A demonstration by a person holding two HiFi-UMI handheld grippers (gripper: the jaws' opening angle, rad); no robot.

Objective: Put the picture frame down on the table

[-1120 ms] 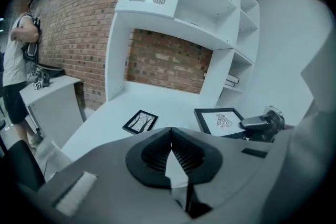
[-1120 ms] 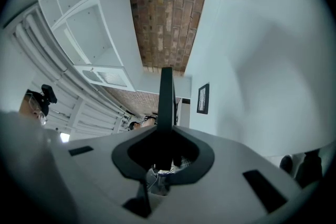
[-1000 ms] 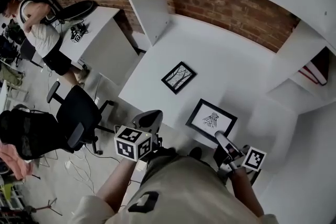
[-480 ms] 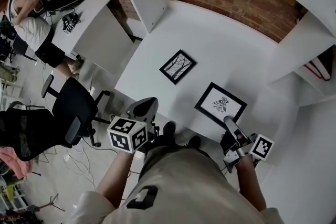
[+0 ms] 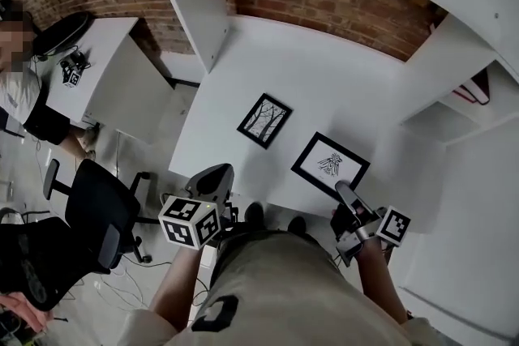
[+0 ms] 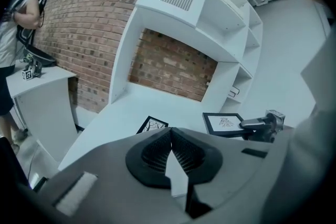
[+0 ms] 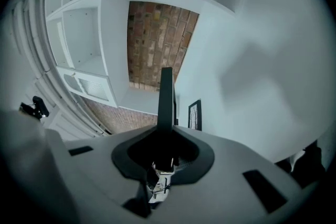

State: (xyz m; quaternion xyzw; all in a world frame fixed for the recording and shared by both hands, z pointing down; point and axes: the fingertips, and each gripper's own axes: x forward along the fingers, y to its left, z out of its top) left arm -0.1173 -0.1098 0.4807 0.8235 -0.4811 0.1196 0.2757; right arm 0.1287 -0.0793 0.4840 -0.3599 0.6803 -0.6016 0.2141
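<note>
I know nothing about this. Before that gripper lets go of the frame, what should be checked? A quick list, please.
1. Grip: right gripper is clamped on the edge of the picture frame: ok.
2. Frame lying flat on the table: cannot tell.
3. Room around it: second frame lies apart: ok.
4. The left gripper is shut, empty and off to the side: ok.
</note>
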